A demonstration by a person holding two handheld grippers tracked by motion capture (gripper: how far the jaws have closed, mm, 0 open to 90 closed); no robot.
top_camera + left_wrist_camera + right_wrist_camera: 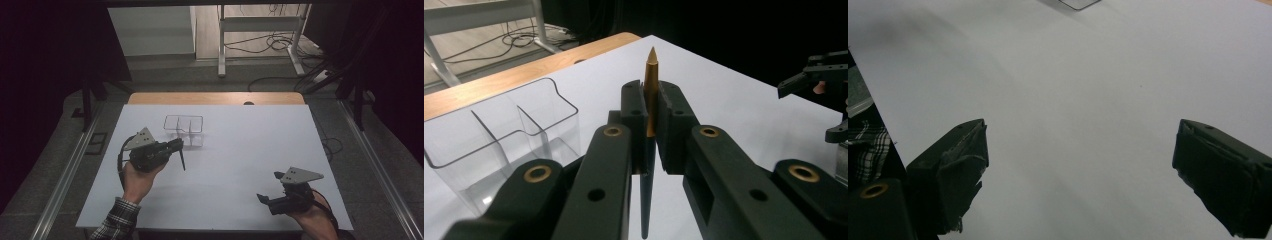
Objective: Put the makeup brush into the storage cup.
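Clamping a pen (651, 95), the left gripper (176, 145) sits at mid-left of the white table (240, 150), just near of the clear organizer (184, 129). Jaws pressed tight on the pen's gold upper part w/ the tip pointing up past them; dark barrel hangs below, slanting down toward the table in the high view. Organizer's compartments look see-through, standing far-left of centre. Right gripper (1080, 170) is at near-right, well apart from the pen, jaws wide apart w/ nothing but bare table between them.
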